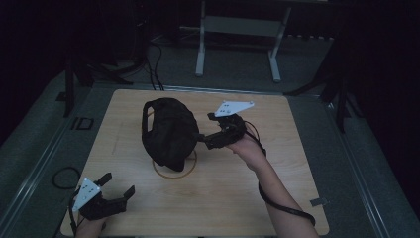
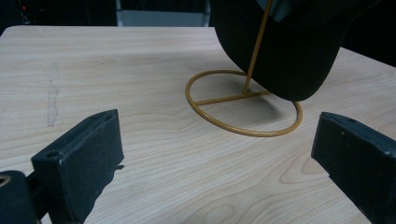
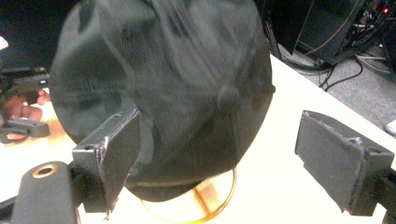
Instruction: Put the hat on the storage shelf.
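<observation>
Right jaws: spread wide, nothing between them; in the right gripper view they flank the cap without clasping it.
Right gripper (image 1: 204, 139): held at the cap's right side, level with its lower half, just beside the fabric; whether it touches cannot be told.
Left jaws: wide apart, nothing in them, pointing across the surface toward the stand's ring.
Left gripper (image 1: 118, 187): low over the near left corner, well apart from the cap.
Black cap (image 1: 167, 131): hung on the stand near the middle of the surface, tilted.
Gold wire stand (image 2: 243, 100): round ring base flat on the wood, a thin upright rod rising into the cap.
Surface (image 1: 237, 198): pale wood.
</observation>
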Demonstrator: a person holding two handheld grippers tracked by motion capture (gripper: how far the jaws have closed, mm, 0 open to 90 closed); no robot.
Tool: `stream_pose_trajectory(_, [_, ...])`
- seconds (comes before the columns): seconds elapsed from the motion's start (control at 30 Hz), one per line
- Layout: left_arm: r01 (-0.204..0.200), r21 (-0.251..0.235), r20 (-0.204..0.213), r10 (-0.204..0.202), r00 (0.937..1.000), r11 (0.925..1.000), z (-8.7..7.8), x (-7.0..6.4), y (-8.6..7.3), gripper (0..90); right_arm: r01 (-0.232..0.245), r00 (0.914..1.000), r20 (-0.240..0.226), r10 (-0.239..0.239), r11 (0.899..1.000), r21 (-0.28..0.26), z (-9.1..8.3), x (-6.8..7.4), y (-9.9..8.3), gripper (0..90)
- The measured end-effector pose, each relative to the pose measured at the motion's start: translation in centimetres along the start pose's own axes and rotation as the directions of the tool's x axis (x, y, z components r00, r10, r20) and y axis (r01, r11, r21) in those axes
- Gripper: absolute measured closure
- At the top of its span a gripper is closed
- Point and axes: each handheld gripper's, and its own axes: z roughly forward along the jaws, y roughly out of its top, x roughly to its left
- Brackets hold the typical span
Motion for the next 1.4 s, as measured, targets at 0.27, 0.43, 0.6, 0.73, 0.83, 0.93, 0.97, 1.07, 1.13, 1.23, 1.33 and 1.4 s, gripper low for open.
stream_pose_trajectory(0.27, [0.004,-0.006,-0.012,-0.004,0.9999,1.0000,-0.1,0.1,0.0,2.6,-0.022,0.9997,0.010,0.021,0.999,0.026,0.5,-0.5,-3.1,14.1])
stream_pose_trajectory(0.43, [0.003,-0.006,-0.009,-0.003,1.0000,1.0000,-0.1,0.1,0.0,2.6,-0.023,0.9997,0.009,0.023,0.999,0.039,0.8,-0.8,-4.2,14.0])
stream_pose_trajectory(0.6, [-0.001,0.000,-0.007,0.001,1.0000,1.0000,-0.1,0.0,-0.1,2.6,-0.019,0.9998,0.013,0.018,0.999,0.049,1.0,-0.7,-5.1,14.0])
stream_pose_trajectory(0.73, [-0.001,0.000,-0.006,0.001,1.0000,1.0000,-0.1,0.0,-0.1,2.6,-0.031,0.9994,0.015,0.030,0.998,0.047,1.1,-0.7,-5.9,13.9])
stream_pose_trajectory(0.83, [-0.001,-0.001,-0.004,0.001,1.0000,1.0000,-0.1,0.1,-0.1,2.6,-0.030,0.9994,0.015,0.030,0.998,0.051,1.1,-0.6,-6.5,14.0])
stream_pose_trajectory(0.93, [-0.001,-0.001,-0.005,0.001,1.0000,1.0000,-0.1,0.0,0.0,2.6,-0.034,0.9993,0.015,0.034,0.998,0.051,1.2,-0.5,-7.2,14.0])
stream_pose_trajectory(0.97, [-0.001,-0.001,-0.005,0.001,1.0000,1.0000,-0.1,0.0,0.0,2.6,-0.034,0.9993,0.015,0.034,0.998,0.051,1.2,-0.5,-7.2,14.0])
stream_pose_trajectory(1.07, [-0.002,0.000,-0.007,0.002,1.0000,1.0000,-0.1,0.0,0.0,2.6,-0.038,0.9992,0.018,0.037,0.998,0.057,1.3,-0.4,-8.3,14.0])
stream_pose_trajectory(1.13, [-0.001,-0.001,-0.004,0.001,1.0000,1.0000,-0.1,0.1,0.0,2.6,-0.046,0.9988,0.019,0.045,0.997,0.057,1.4,-0.3,-8.8,14.0])
stream_pose_trajectory(1.23, [-0.002,-0.002,-0.007,0.002,1.0000,1.0000,-0.1,0.0,0.0,2.6,-0.052,0.9984,0.025,0.050,0.997,0.056,1.5,-0.3,-9.6,14.0])
stream_pose_trajectory(1.33, [-0.004,0.000,-0.008,0.004,1.0000,1.0000,-0.1,0.0,-0.1,2.6,-0.043,0.9988,0.026,0.041,0.997,0.065,1.7,-0.2,-10.3,14.1])
stream_pose_trajectory(1.4, [-0.004,-0.002,-0.007,0.004,1.0000,1.0000,-0.1,0.1,0.0,2.6,-0.042,0.9988,0.027,0.040,0.997,0.070,1.8,-0.1,-10.7,14.0])
